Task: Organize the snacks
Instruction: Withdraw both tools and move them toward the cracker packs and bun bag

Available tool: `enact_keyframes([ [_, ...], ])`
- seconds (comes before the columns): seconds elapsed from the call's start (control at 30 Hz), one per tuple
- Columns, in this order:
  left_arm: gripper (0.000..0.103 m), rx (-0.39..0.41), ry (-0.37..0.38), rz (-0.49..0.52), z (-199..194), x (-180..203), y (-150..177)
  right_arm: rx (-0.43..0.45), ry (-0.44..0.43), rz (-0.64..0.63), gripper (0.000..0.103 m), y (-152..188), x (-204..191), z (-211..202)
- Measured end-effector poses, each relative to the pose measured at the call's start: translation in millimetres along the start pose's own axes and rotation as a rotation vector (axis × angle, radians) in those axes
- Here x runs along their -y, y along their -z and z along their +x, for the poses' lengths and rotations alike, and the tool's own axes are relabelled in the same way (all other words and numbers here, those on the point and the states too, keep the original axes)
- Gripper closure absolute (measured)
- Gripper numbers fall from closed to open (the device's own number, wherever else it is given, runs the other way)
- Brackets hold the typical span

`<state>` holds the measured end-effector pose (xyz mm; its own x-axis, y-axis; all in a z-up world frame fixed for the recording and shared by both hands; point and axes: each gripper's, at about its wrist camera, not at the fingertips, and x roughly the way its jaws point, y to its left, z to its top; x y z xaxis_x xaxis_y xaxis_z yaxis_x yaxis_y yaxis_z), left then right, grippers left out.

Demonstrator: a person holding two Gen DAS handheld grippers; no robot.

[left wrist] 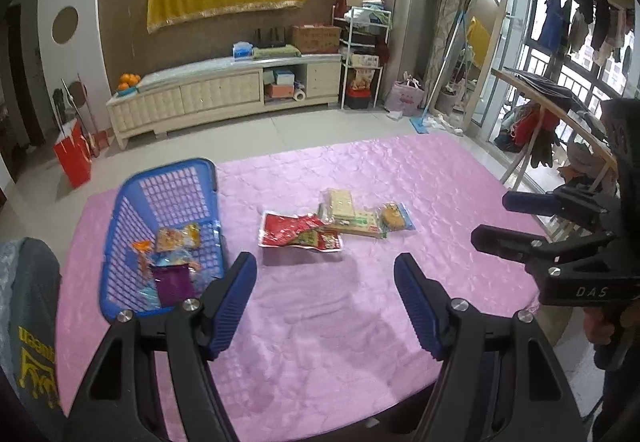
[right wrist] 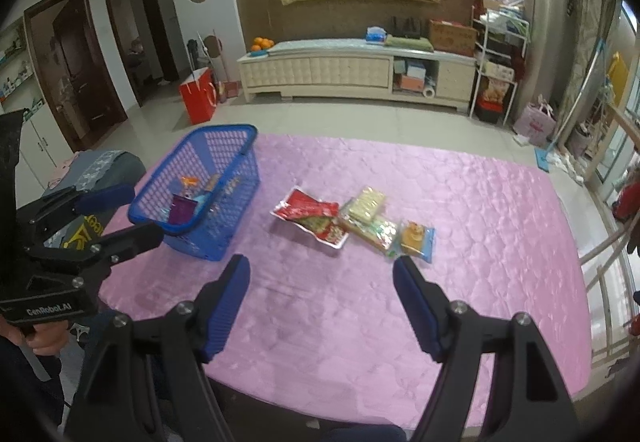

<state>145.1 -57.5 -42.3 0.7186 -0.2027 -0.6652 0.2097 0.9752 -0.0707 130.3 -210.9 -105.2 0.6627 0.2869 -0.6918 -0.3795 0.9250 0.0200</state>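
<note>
1. The left gripper (left wrist: pixel 325 274) hangs released, jaws wide apart and holding nothing, above the pink quilted cover (left wrist: pixel 360 322).
2. The right gripper (right wrist: pixel 321 276) is likewise spread and empty.
3. A blue plastic basket (left wrist: pixel 120 226) stands ahead and left of both, with a purple packet (left wrist: pixel 174 284) and orange packets (left wrist: pixel 178 238) inside.
4. Loose snacks lie ahead, between the fingertips: a red packet (left wrist: pixel 294 232), cracker packs (left wrist: pixel 341 204) and a small cake in a blue wrapper (left wrist: pixel 394 218).
5. Readable writing: "DAS" on the right gripper's body, "GenRobot.AI" on the left gripper's.
</note>
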Motion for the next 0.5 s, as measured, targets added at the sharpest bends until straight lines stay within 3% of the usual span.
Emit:
enact_keyframes([
  [0.5, 0.034, -0.127, 0.019, 0.032, 96, 26, -20, -0.084, 0.023, 0.092, 0.025, -3, 68, 56],
])
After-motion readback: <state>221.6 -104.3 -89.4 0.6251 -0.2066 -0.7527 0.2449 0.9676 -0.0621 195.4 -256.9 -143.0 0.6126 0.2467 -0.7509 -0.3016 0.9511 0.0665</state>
